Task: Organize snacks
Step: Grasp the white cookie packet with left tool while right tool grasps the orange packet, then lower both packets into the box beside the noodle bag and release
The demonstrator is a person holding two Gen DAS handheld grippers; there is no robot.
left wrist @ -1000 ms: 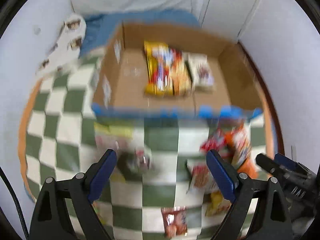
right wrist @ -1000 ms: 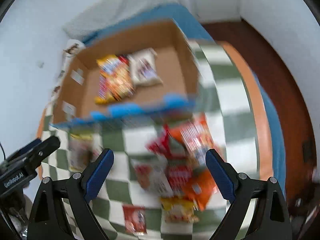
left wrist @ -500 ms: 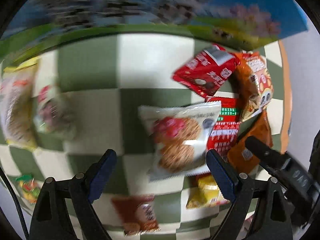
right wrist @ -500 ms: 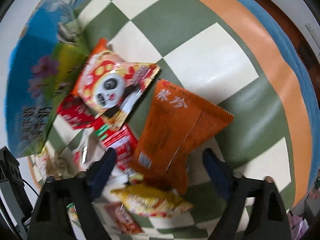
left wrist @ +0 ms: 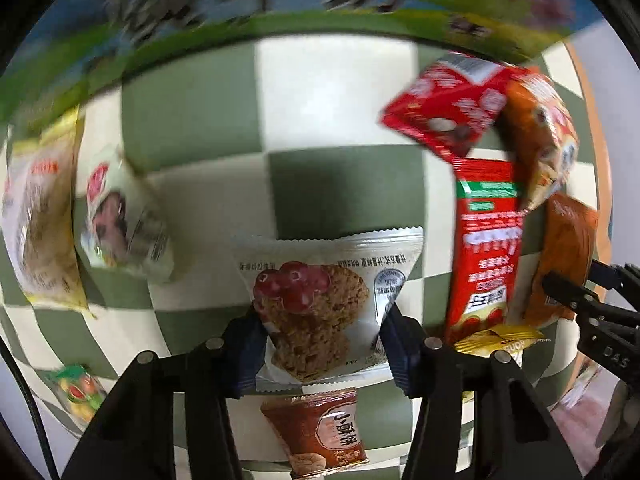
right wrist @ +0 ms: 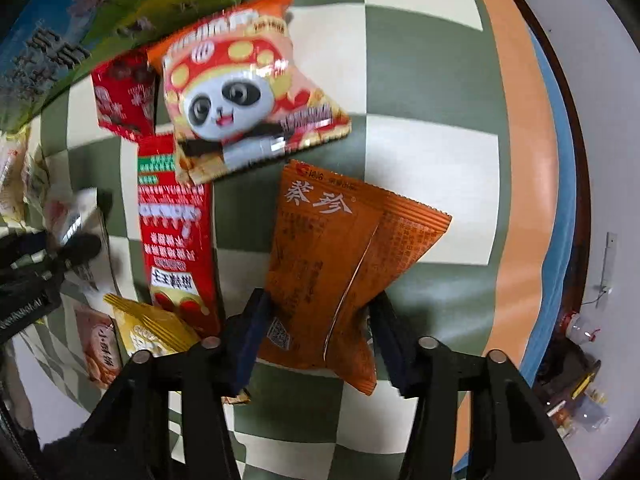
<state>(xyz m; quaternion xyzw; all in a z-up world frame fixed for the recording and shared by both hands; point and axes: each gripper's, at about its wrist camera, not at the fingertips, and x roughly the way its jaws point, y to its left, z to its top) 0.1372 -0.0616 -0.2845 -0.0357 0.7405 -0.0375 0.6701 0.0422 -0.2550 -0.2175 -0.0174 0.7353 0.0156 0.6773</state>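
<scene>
Bare checked cloth [right wrist: 432, 168] right of orange packet [right wrist: 340, 264], red packet [right wrist: 176, 224] crowding its left

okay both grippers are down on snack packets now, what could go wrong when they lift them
The left gripper pinches only the lower end of the white oat-biscuit packet; its jaws have just been closing, and the slick wrapper could slip out.

The right gripper, also just closing, squeezes the orange foil packet at a crumpled end, so it may swing or slide free.

The long red sachet and yellow packet lie close beside it and could get dragged.
</scene>
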